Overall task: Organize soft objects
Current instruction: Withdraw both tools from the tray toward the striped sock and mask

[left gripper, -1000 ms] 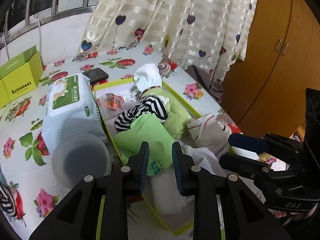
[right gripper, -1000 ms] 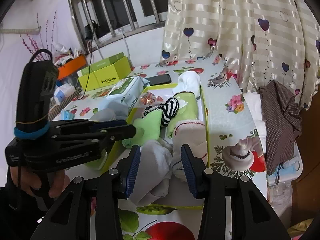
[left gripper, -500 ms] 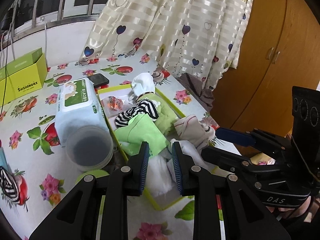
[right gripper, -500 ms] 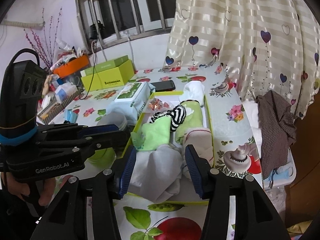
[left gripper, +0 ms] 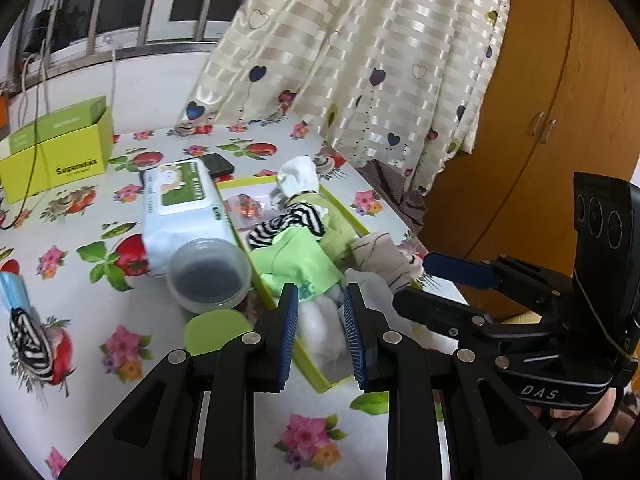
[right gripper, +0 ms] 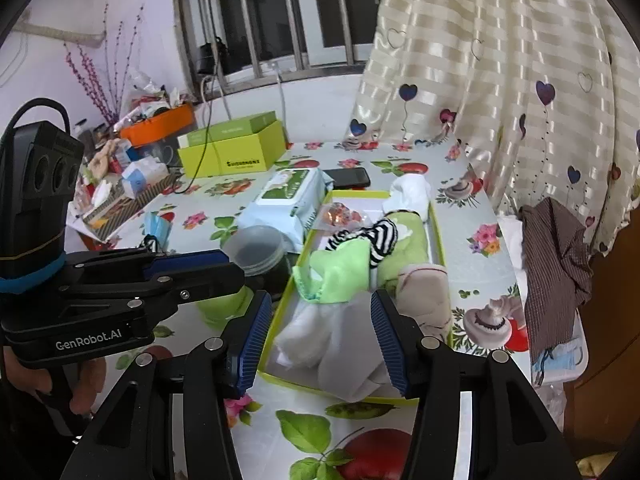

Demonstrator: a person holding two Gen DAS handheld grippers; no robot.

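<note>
Right wrist: right gripper [right gripper: 318,334] jaws just widened, empty, above white cloth [right gripper: 344,344].

Both views are fisheye, each looking forward and downward along its own tool's two fingers at close range over the desk [left gripper: 100,312]. The left wrist view sits left of the yellow-rimmed tray [left gripper: 320,376], facing the curtain [left gripper: 360,60] and wooden cupboard [left gripper: 560,100], with the right tool [left gripper: 436,280] at its right edge. The right wrist view looks straight up the tray [right gripper: 438,236] toward the barred window [right gripper: 280,12], the left tool [right gripper: 224,268] at its left. Both share the tray, wipes pack [left gripper: 184,208], green box [right gripper: 232,152] and curtain.
</note>
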